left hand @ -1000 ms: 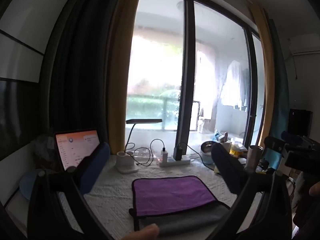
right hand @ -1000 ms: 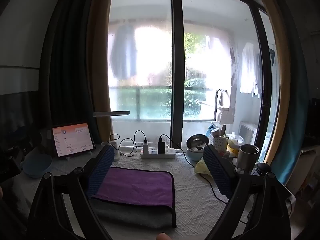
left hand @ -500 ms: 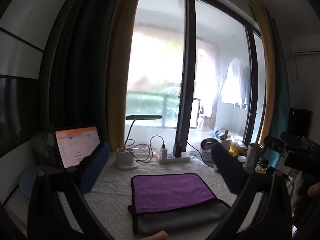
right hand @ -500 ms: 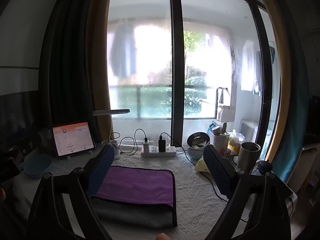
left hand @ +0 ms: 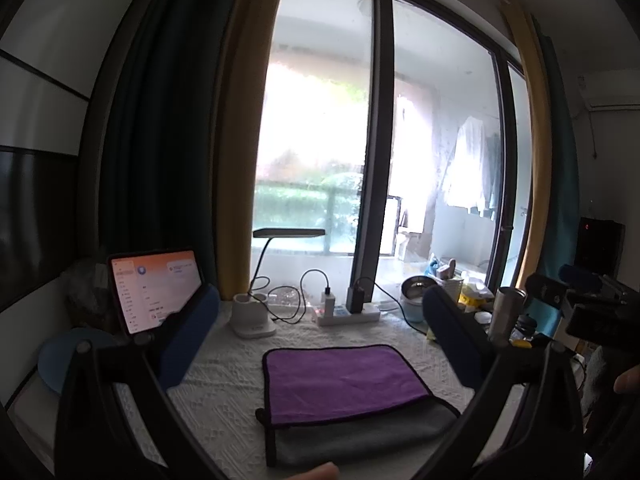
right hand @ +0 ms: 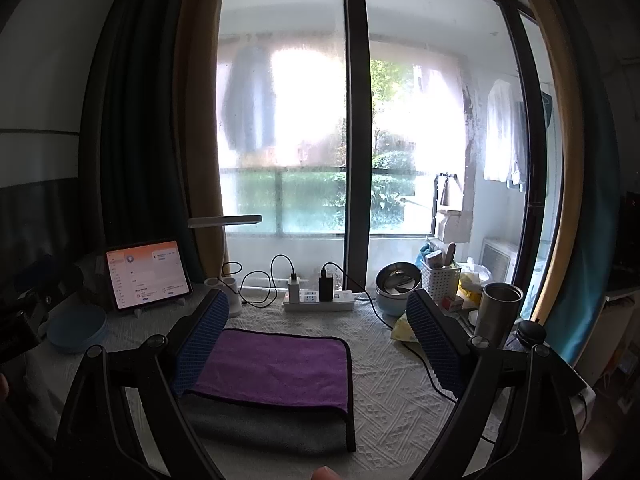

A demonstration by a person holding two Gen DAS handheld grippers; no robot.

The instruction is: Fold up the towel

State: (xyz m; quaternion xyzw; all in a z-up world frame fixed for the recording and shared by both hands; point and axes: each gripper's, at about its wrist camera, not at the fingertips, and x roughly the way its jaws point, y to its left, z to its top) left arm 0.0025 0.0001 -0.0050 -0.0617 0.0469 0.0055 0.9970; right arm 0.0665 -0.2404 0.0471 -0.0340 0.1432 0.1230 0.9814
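Over the last second both views have drifted only slightly: the towel (left hand: 344, 376) sits a touch further ahead of my left tongs (left hand: 320, 344), and the far tabletop things have slid lower in the right view. I hold both tools level above the near edge of the tabletop (right hand: 400, 376), pointed toward the window. My left tongs are spread wide with nothing between the blue pads (left hand: 188, 340); the towel lies flat ahead and below, folded with its purple face over a grey layer that shows along the near edge. My right tongs (right hand: 316, 344) are likewise released and empty, their left pad overlapping the towel (right hand: 276, 368) corner in view, whether touching I cannot tell. Beyond the fingertips stand a tablet (right hand: 146, 276), a power strip (right hand: 318, 300) and a steel cup (right hand: 498, 312).
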